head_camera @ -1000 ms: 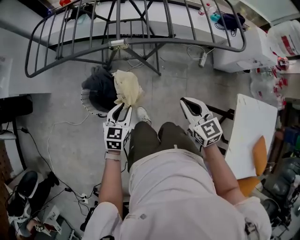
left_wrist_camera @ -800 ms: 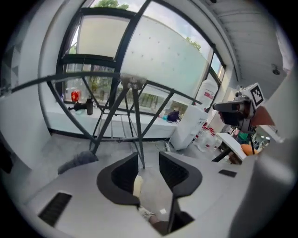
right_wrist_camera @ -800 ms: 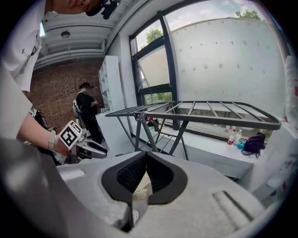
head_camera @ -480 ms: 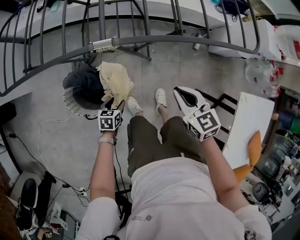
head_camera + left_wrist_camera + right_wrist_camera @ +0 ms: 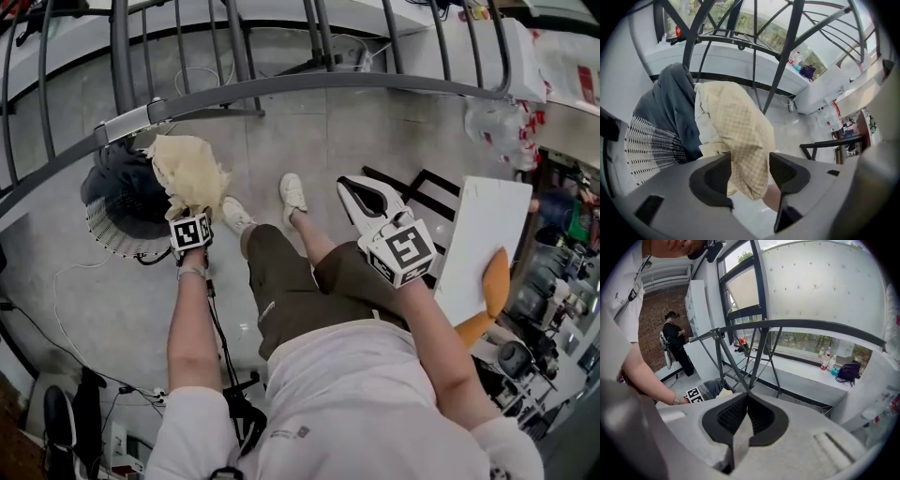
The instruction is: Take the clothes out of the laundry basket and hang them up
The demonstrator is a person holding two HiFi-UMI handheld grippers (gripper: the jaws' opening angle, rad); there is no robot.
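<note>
A round perforated laundry basket (image 5: 111,234) stands on the floor at the left, seen also in the left gripper view (image 5: 647,145). A dark garment (image 5: 117,183) (image 5: 670,103) lies in it. A pale yellow checked garment (image 5: 192,173) (image 5: 736,126) drapes over its rim. My left gripper (image 5: 194,216) (image 5: 750,161) is at that garment; its jaws are opening, and the yellow cloth hangs between them. My right gripper (image 5: 361,192) (image 5: 746,399) is shut and empty, held out over the person's right knee. The grey bars of the drying rack (image 5: 281,86) (image 5: 759,333) arch overhead.
A white board (image 5: 478,244) leans at the right with an orange thing (image 5: 492,286) beside it. Cables (image 5: 75,272) trail on the floor by the basket. The person's shoes (image 5: 292,192) are near the basket. A plastic bag (image 5: 497,122) sits far right. Another person (image 5: 675,341) stands far off.
My left gripper has gone down and forward to the basket with the yellow garment, and its jaws have spread apart. The right gripper has stayed shut and kept roughly its place.
</note>
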